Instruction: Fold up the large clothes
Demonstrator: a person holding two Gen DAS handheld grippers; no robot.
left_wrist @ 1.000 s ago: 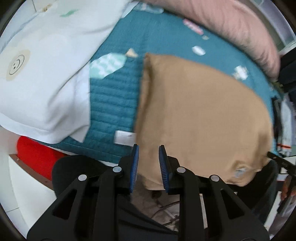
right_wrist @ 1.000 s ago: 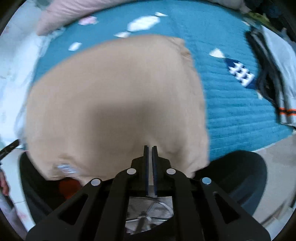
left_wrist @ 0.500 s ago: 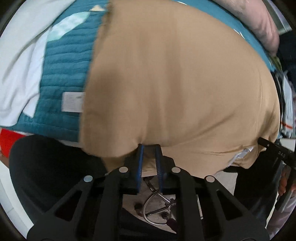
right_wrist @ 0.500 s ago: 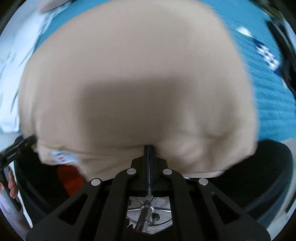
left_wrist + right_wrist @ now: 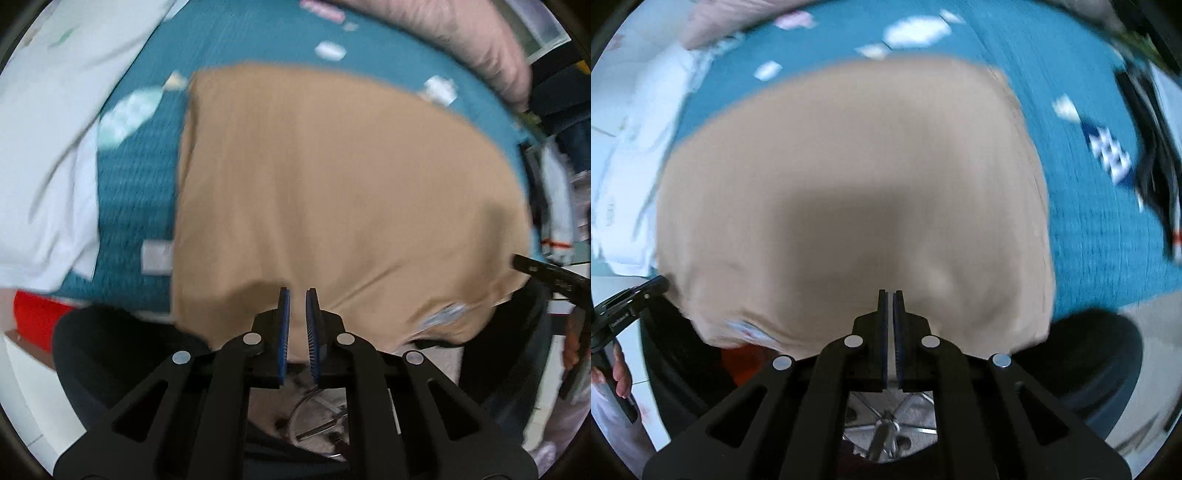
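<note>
Soft, light, floppy: tan garment (image 5: 332,192) spread flat on a teal quilt (image 5: 136,192), already doubled over by the look of it, near edge hanging off the side of the bed with a small white label (image 5: 443,314) at the overhanging corner. No stiffness to rely on; likely to sag, slide and lose its layers if lifted by one point only. Best taken at the near hem, both corners at once, all layers pinched together, then carried low and level across the quilt so nothing bunches.

Left gripper (image 5: 297,295) pointing steeply down over the near hem, jaws just closing and now down to a narrow gap. Cloth seen in that gap, but impossible to say whether pinched or merely lying behind.

Right gripper (image 5: 890,293) tilted down just as steeply, further along the same hem, jaws shut to a hairline slit. Soft creases in the fabric just beside the tips, hinting at a pinch, though not clear enough to call a hold.

Heavy blur in both views, so finer detail of the hem not readable.
</note>
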